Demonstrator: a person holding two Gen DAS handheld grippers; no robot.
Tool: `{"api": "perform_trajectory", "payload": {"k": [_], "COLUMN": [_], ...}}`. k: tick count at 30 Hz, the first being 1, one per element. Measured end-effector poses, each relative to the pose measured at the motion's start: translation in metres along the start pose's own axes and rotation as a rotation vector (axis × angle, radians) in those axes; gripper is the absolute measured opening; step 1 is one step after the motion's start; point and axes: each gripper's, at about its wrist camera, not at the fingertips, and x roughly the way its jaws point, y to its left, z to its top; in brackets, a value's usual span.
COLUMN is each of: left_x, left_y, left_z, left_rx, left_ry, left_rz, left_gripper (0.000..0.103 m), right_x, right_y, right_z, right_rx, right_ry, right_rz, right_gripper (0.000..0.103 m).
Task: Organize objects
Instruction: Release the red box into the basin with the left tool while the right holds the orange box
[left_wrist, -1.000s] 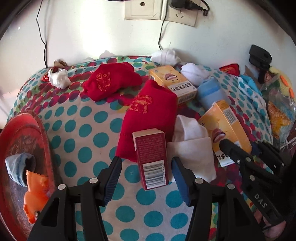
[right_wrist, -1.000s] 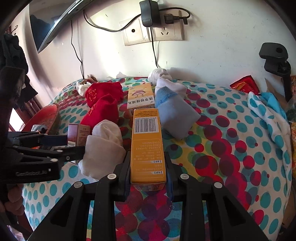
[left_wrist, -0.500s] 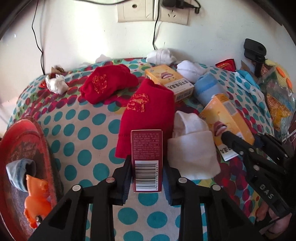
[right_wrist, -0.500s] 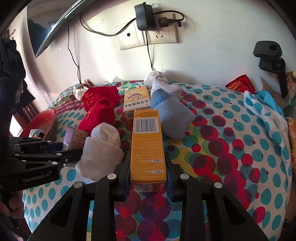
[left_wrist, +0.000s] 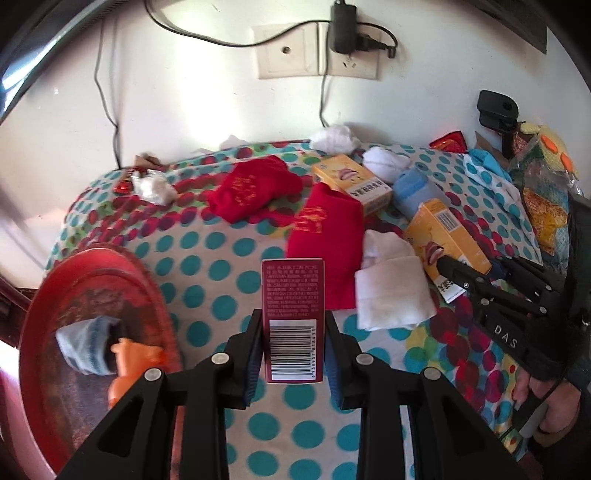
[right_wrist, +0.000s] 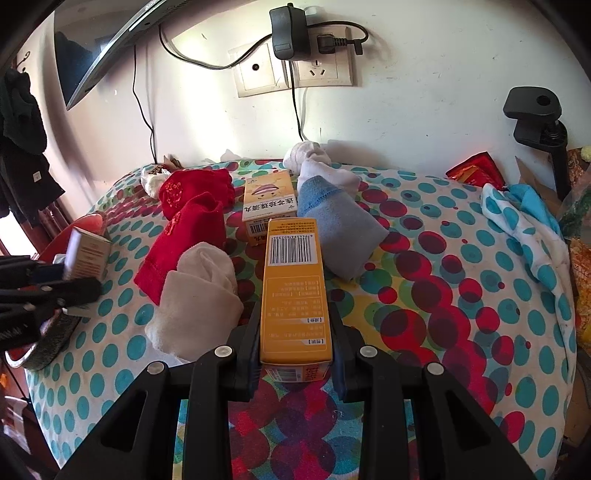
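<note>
Left hand-held gripper (left_wrist: 291, 343) clamps a dark red box (left_wrist: 293, 317) above the dotted bed (left_wrist: 207, 266), beside a red tray (left_wrist: 92, 266); right hand-held gripper (right_wrist: 295, 350) clamps a yellow box (right_wrist: 293, 291).

Black gripper (left_wrist: 291, 354) frames, blue pads (left_wrist: 252, 354), silver screws (left_wrist: 219, 357), white "DAS" lettering (left_wrist: 506, 336).
</note>
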Motion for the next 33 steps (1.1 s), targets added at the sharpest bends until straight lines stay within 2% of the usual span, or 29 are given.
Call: {"api": "perform_trajectory", "payload": {"k": [8, 17, 25, 33], "left_x": [-0.024, -0.048, -0.048, -0.037], "left_y": [0.039, 0.106, 0.165, 0.226], "left_z": [-0.006, -0.014, -0.03, -0.052], "left_rx": [-0.048, -0.149, -0.205, -0.314], "left_ry": [-0.018, -0.034, -0.004, 0.042], "left_rz": [0.058, 0.124, 0.188, 0.248], "left_gripper": [0.03, 0.03, 0.03, 0.03], "right_x": [0.001, 0.001, 0.001, 0.0], "right_y": [0.005, 0.007, 0.009, 0.01], "right_z": [0.001, 0.001, 0.001, 0.001], "right_rx": [-0.027, -0.036, -0.043, -0.048], "right_ry": [0.006, 0.005, 0.006, -0.004], "right_rz": [-0.027, -0.051, -0.075, -0.107], "right_gripper": [0.028, 0.028, 0.028, 0.028]}}
